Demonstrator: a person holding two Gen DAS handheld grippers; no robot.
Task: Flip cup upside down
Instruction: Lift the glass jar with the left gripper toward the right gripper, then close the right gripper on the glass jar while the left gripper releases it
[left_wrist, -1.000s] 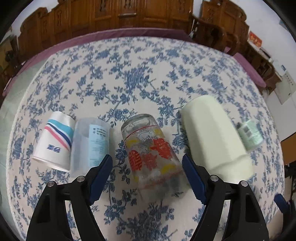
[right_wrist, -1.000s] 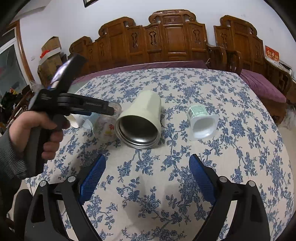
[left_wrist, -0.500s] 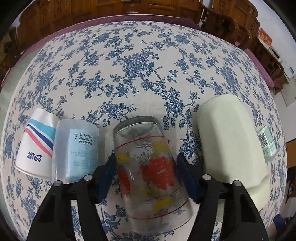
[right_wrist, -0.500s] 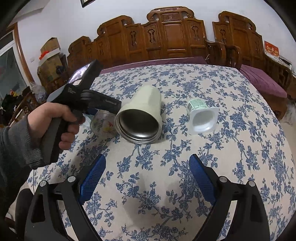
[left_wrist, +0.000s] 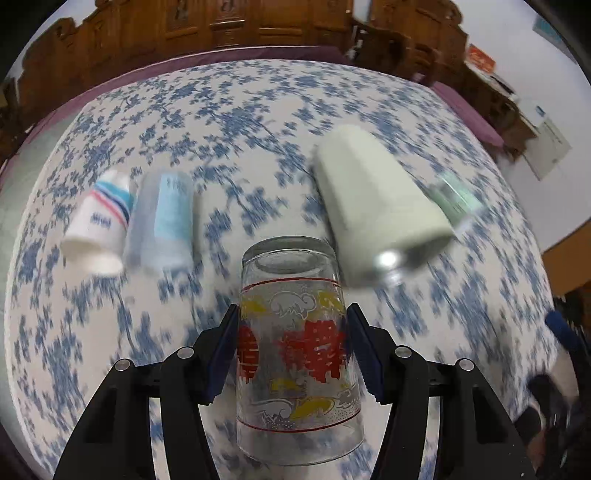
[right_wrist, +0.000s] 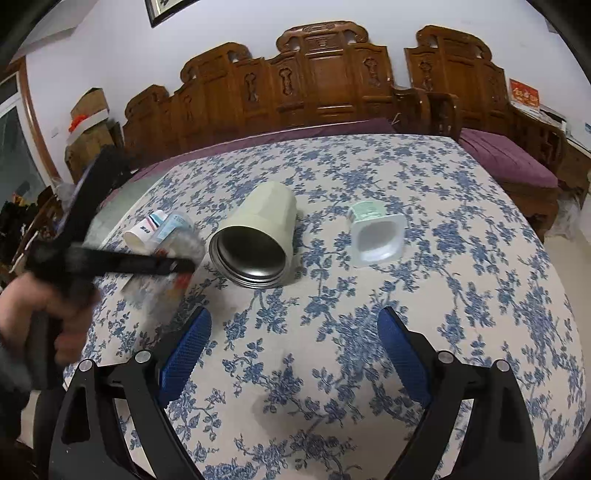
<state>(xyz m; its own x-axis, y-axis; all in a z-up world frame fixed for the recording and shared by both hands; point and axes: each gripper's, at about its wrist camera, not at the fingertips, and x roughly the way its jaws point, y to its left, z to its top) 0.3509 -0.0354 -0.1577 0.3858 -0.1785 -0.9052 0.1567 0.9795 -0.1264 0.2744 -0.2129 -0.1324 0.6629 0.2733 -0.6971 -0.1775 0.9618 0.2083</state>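
Clamping the printed glass cup by its sides, the left tongs hold it above the floral table, thick base pointing away from the camera. In the right wrist view the person's left hand grips the handle, blurred. The right tongs hover spread apart over the cloth, near the cream tumbler lying on its side.

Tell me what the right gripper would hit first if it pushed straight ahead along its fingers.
Probably nothing standing: the open right gripper points between the cream tumbler and the white square cup, so it would likely meet the flowered tablecloth first. Depth is uncertain.
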